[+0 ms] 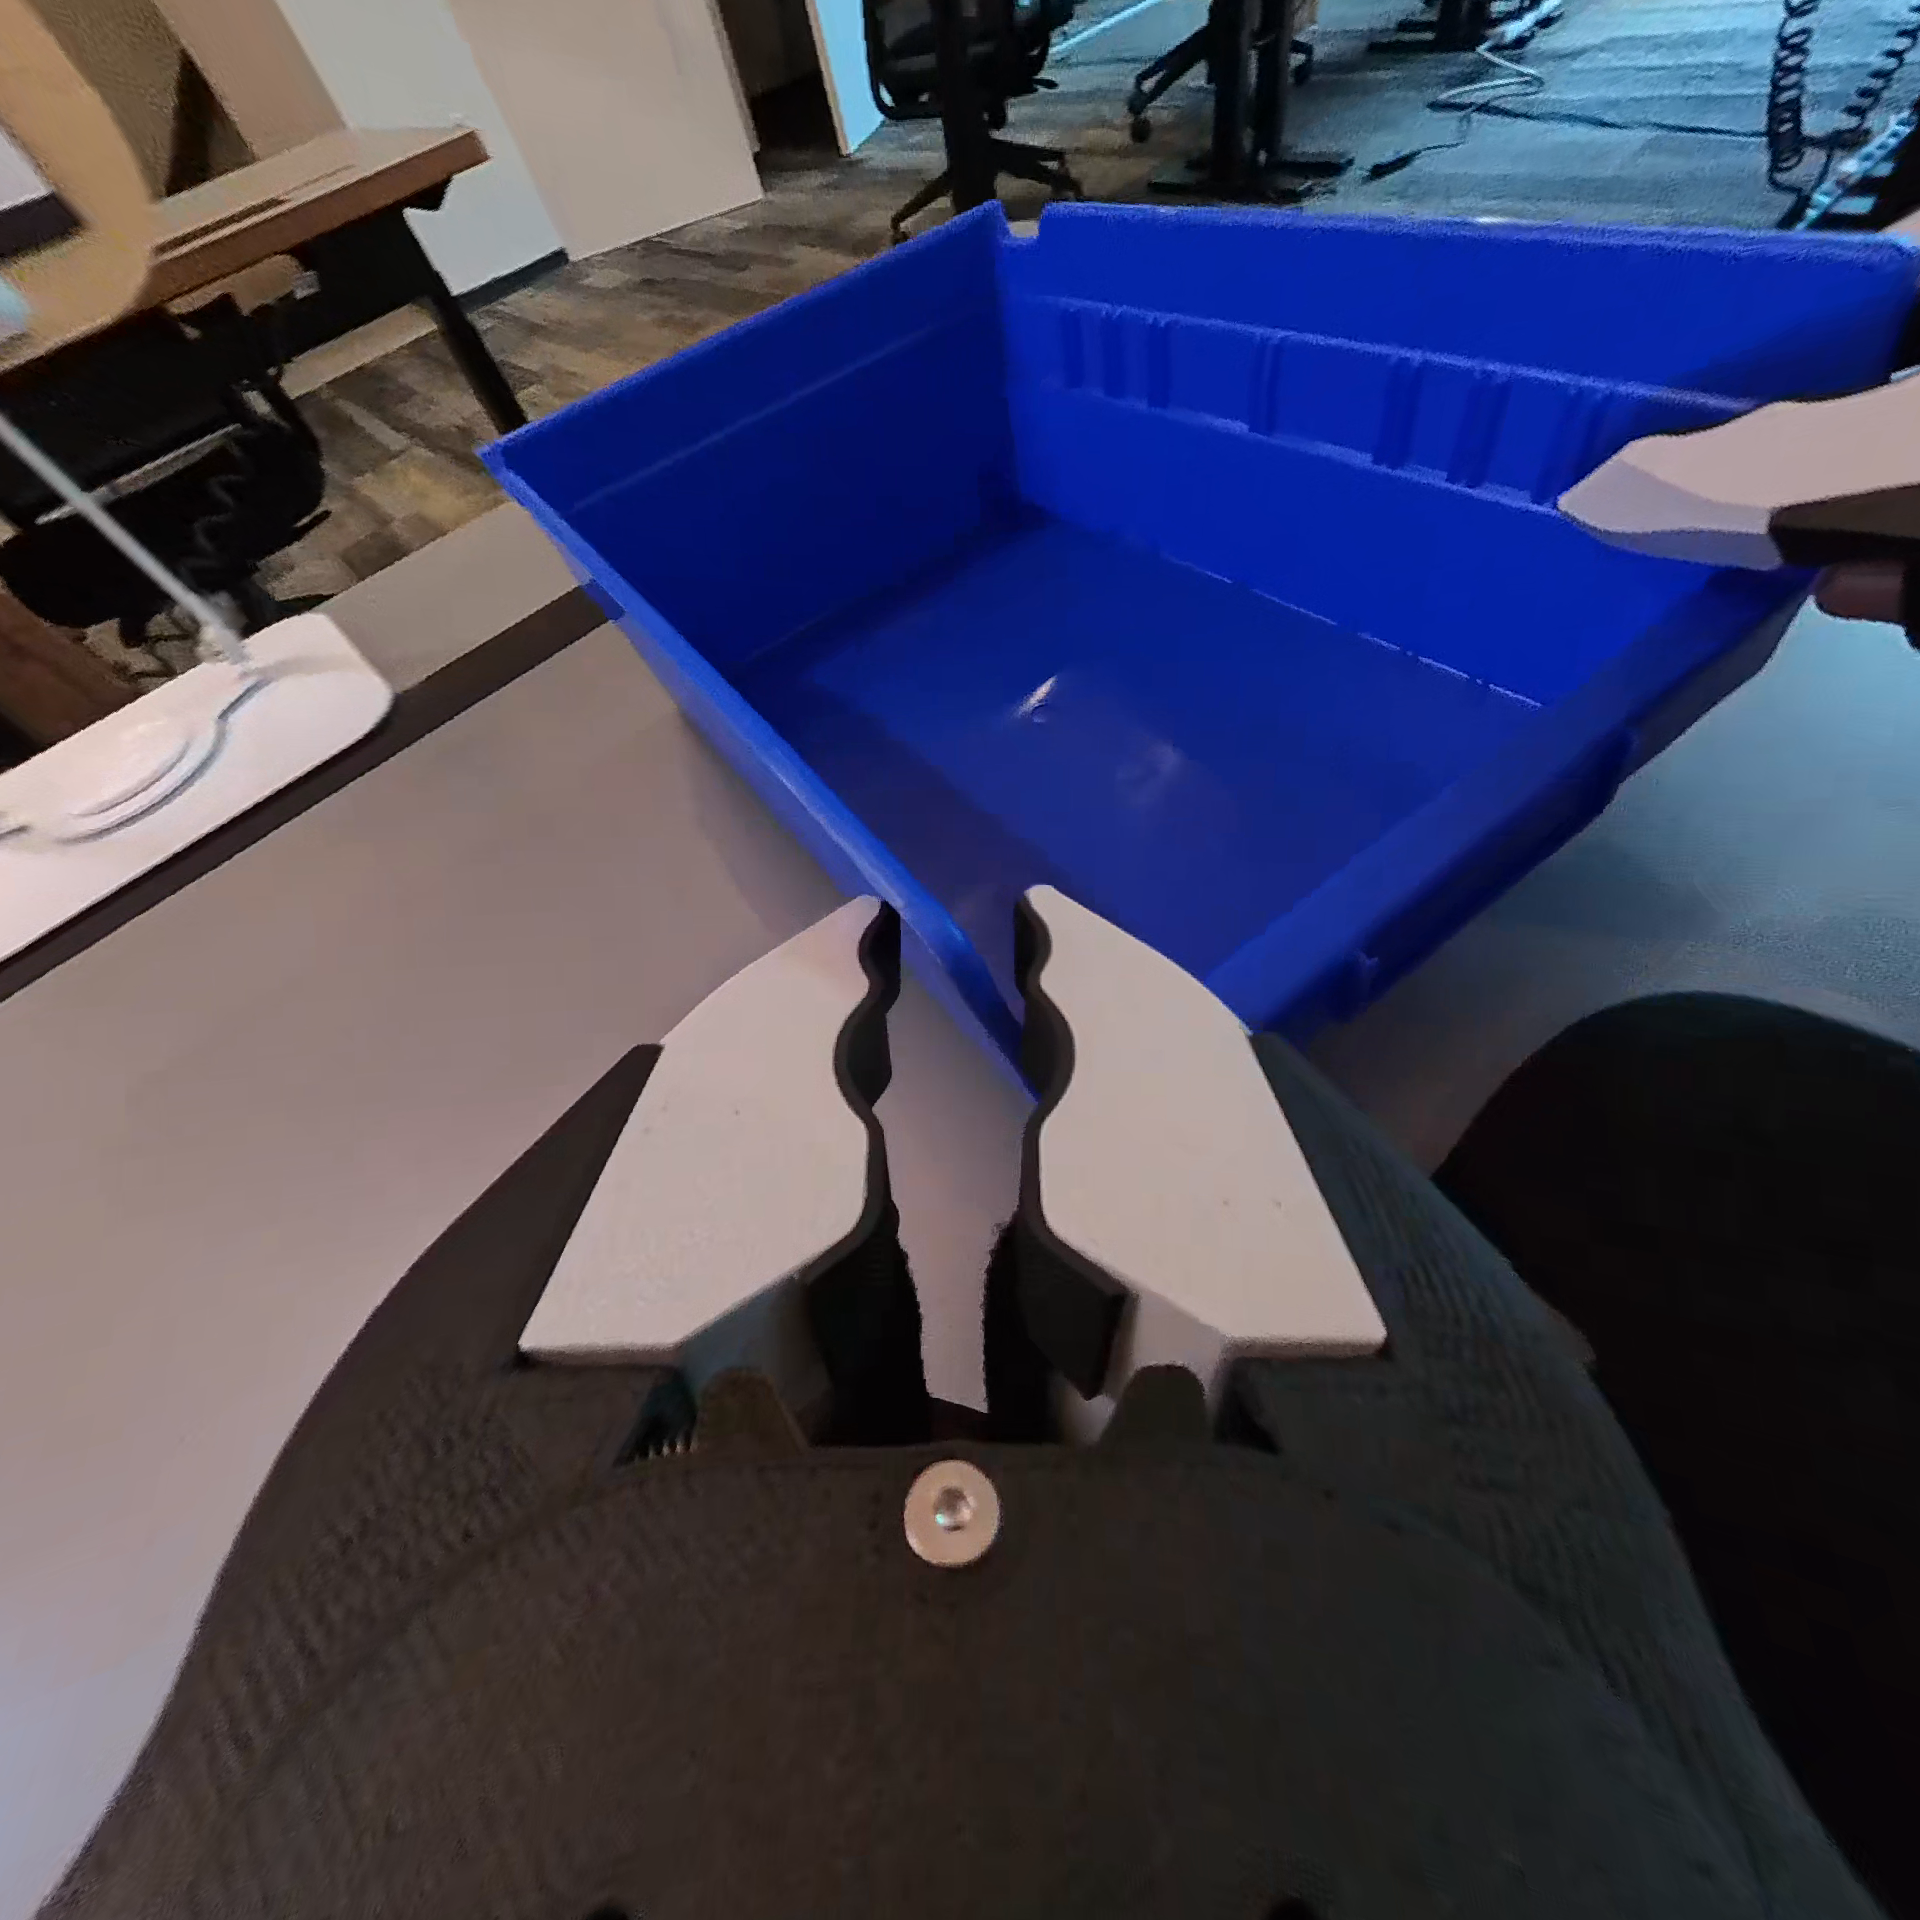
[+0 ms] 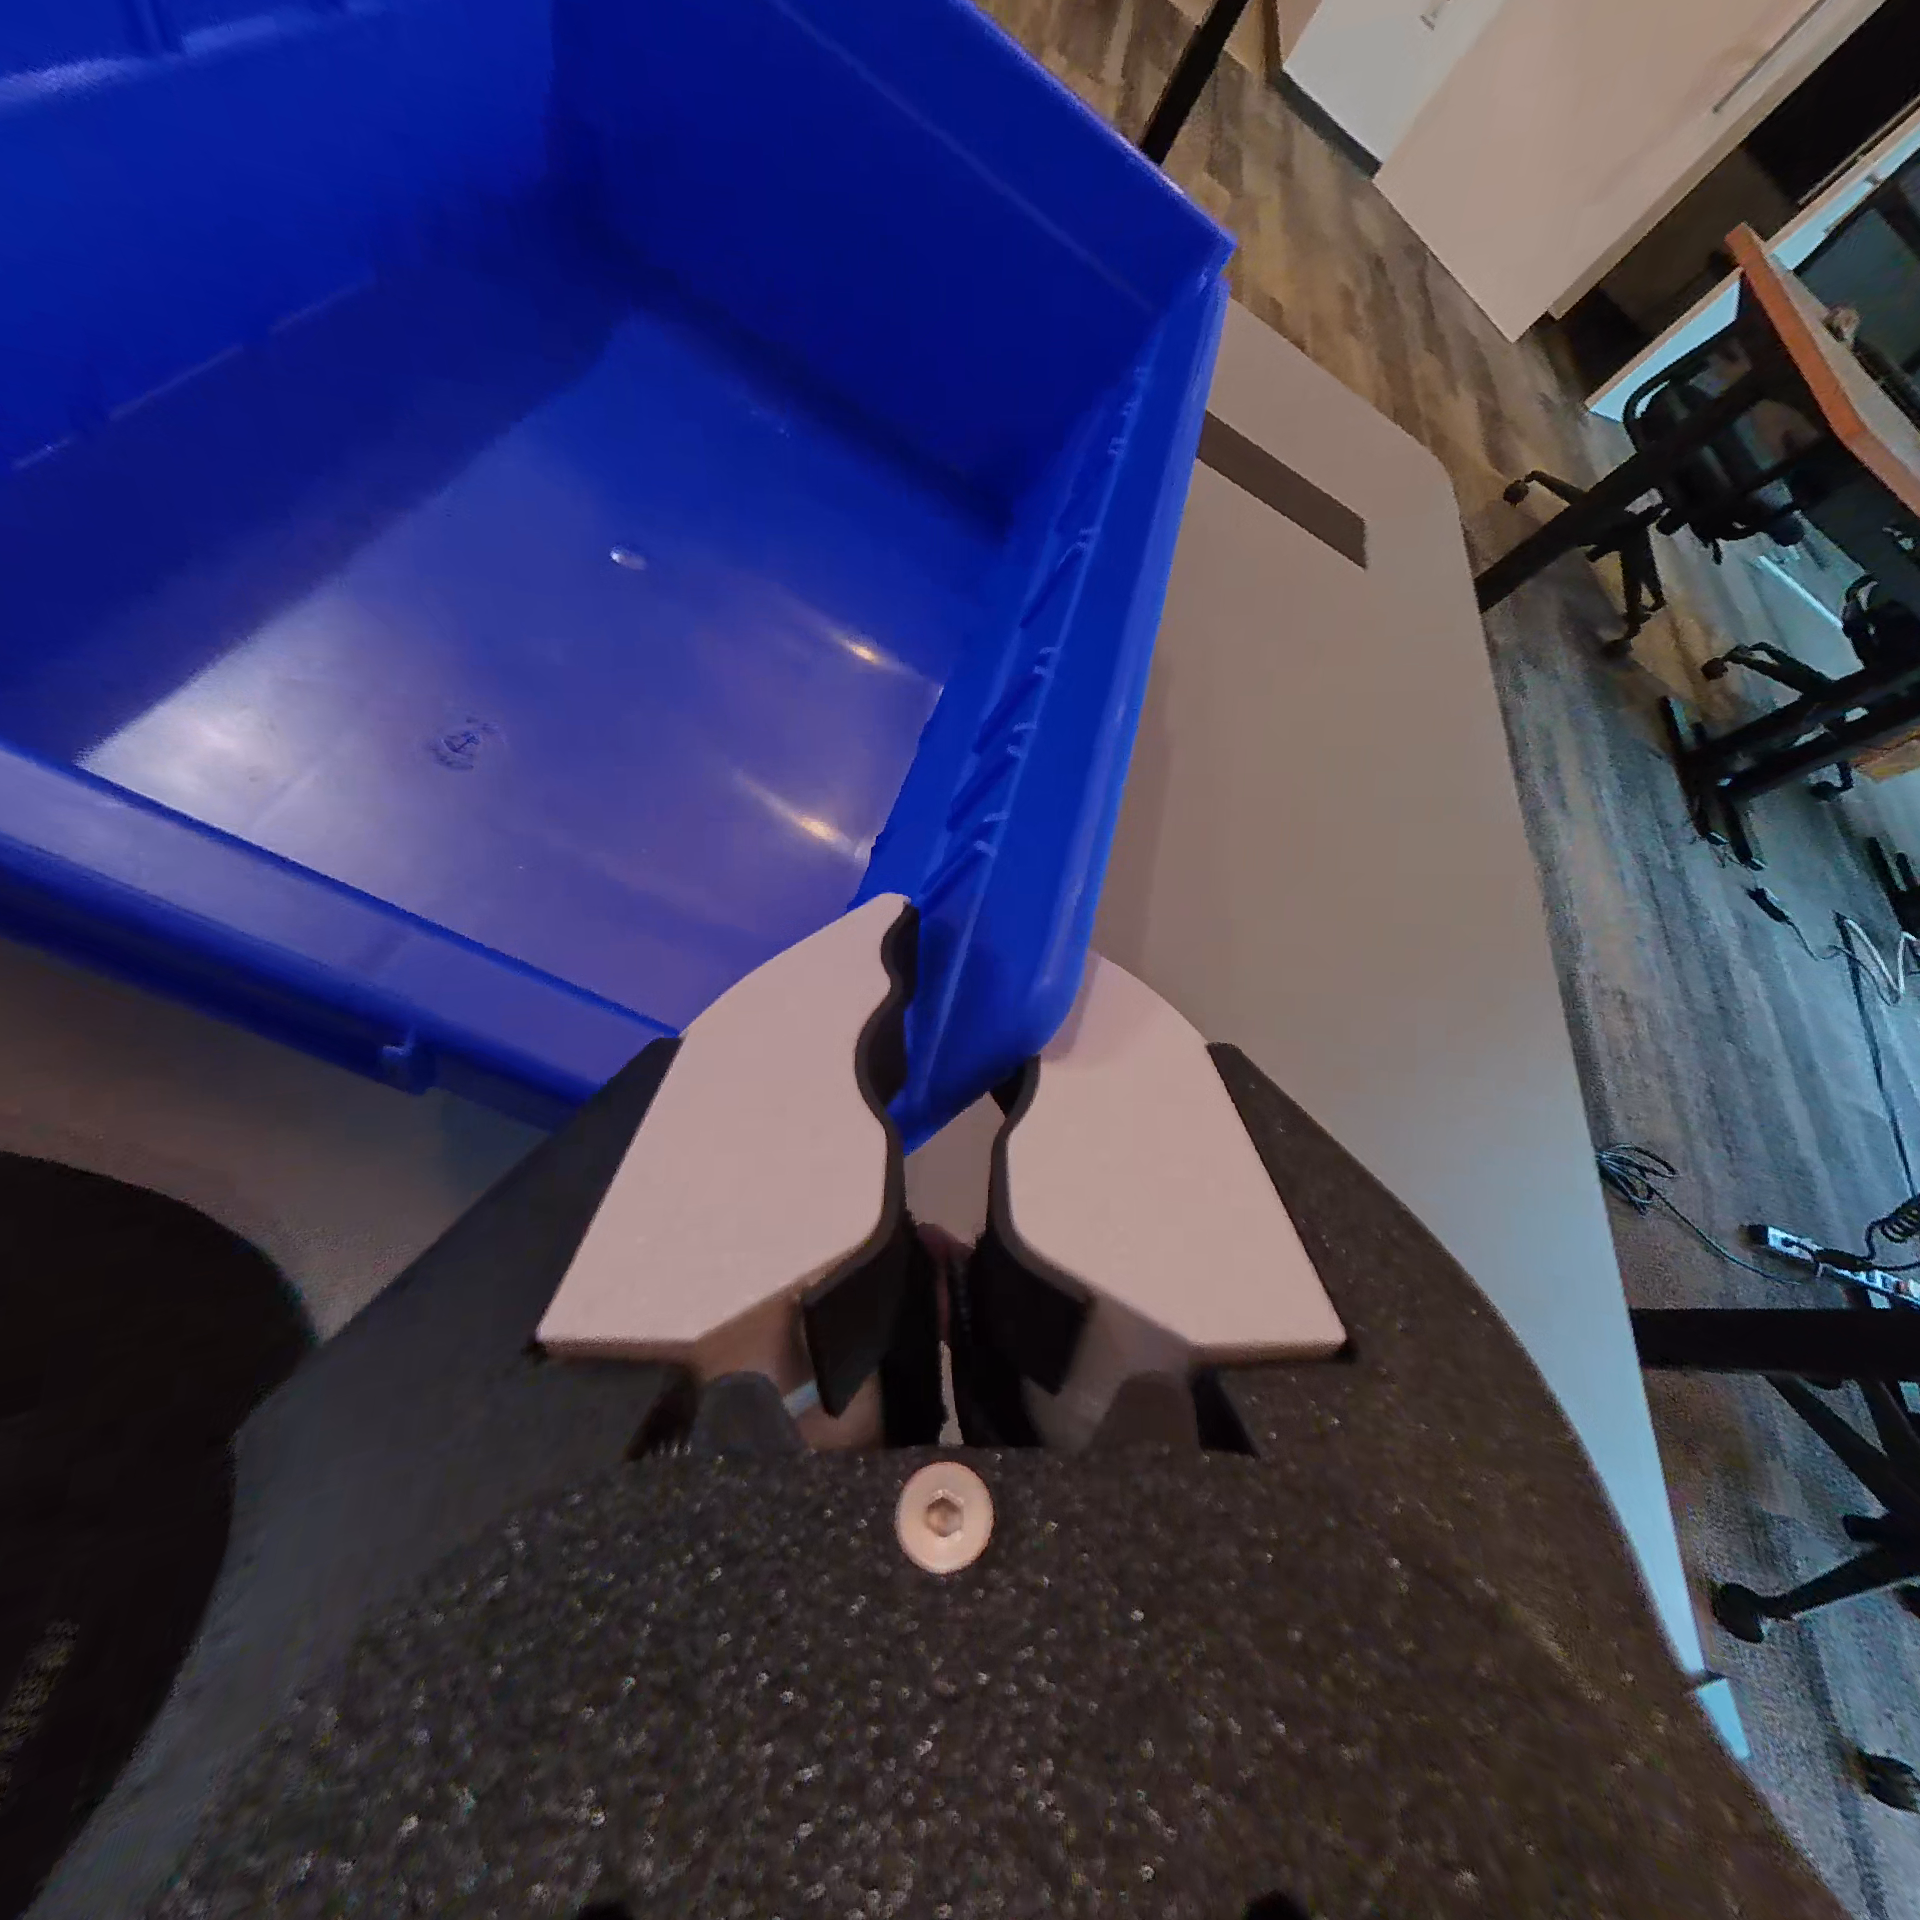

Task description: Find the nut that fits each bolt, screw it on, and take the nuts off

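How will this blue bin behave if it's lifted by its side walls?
The blue bin looks empty, so it is probably light. The ribs along its rim suggest fair stiffness, though the thin walls may flex. Its glossy plastic could slip in a pinch grip.

No readable writing, brand, number or sign showing anywhere. Only a faint moulded mark sitting on the floor of the blue bin (image 2: 457,743), too small and blurred for reading.
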Available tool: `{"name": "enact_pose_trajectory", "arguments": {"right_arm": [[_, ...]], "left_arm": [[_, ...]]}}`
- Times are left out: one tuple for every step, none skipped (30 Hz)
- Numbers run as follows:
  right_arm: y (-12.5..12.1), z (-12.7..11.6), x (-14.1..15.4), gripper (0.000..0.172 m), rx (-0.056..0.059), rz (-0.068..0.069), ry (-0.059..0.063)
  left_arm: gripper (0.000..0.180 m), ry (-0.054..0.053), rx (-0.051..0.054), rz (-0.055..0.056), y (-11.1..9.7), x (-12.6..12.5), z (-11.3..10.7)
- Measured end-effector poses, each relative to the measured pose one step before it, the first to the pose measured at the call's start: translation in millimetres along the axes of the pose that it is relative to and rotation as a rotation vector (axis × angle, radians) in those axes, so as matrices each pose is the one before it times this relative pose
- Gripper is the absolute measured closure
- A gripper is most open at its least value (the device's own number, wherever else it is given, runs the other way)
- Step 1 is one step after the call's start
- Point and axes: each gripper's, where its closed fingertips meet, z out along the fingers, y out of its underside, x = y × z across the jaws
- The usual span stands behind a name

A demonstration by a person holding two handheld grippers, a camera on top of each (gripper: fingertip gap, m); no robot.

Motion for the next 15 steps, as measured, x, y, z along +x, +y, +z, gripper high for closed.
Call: {"name": "enact_pose_trajectory", "arguments": {"right_arm": [[3.33, -0.07, 6.17, 0.161, 0.0005, 0.0006, 0.0044], [3.11, -0.09, 5.25, 0.161, -0.0006, 0.0017, 0.0026], [2.99, -0.34, 4.62, 0.161, -0.0012, 0.003, 0.0028], [2.79, -0.47, 4.28, 0.161, -0.002, 0.0057, 0.0047], [2.75, -0.64, 3.8, 0.161, -0.0021, 0.0054, 0.0044], [2.57, -0.72, 3.68, 0.161, -0.0011, 0.0029, 0.0038], [2.6, -0.46, 3.25, 0.161, -0.0006, 0.0035, 0.0031], [2.81, -0.12, 2.96, 0.161, -0.0004, 0.006, 0.0032], [3.09, 0.38, 2.18, 0.161, -0.0011, 0.0069, 0.0027], [3.52, 0.85, 1.29, 0.161, -0.0019, 0.0058, 0.0002], [3.09, 0.91, -0.23, 0.161, 0.0018, 0.0065, -0.0066], [2.03, 0.01, -0.5, 0.159, 0.0076, 0.0136, -0.0078], [1.79, -1.25, 1.49, 0.148, 0.0024, 0.0211, 0.008], [1.14, -2.77, 2.45, 0.129, 0.0039, 0.0207, 0.0129], [0.68, -4.39, 2.59, 0.113, 0.0035, 0.0242, 0.0116]], "left_arm": [[0.159, 0.0115, 0.0028, 0.0063, -1.51, 6.57, 2.46], [0.158, 0.0085, 0.0017, 0.0058, -1.52, 5.51, 2.3], [0.158, 0.0073, 0.0016, 0.0036, -1.74, 4.79, 2.14], [0.158, 0.0077, 0.0, 0.0028, -1.64, 4.16, 2.13], [0.158, 0.0077, 0.0004, 0.0025, -1.6, 3.67, 2.2], [0.157, 0.0088, 0.0005, 0.0027, -1.51, 3.57, 2.09], [0.157, 0.0092, 0.0014, 0.0013, -1.3, 3.49, 2.02], [0.156, 0.0117, -0.0011, 0.0002, -0.35, 3.55, 1.85], [0.155, 0.0169, -0.0087, -0.0006, 1.48, 3.57, 2.01], [0.154, 0.0227, -0.0151, 0.0034, 2.8, 3.56, 1.61], [0.152, 0.0199, 0.0001, 0.0039, 1.28, 2.23, 0.38], [0.146, 0.0127, 0.018, 0.0017, -1.37, 0.5, -2.56], [0.131, -0.0098, 0.0221, -0.0017, -2.64, -3.27, -5.31], [0.122, -0.0121, 0.0273, -0.001, -3.94, -4.61, -7.91], [0.114, -0.011, 0.0324, -0.0067, -5.17, -5.39, -11.22]]}}
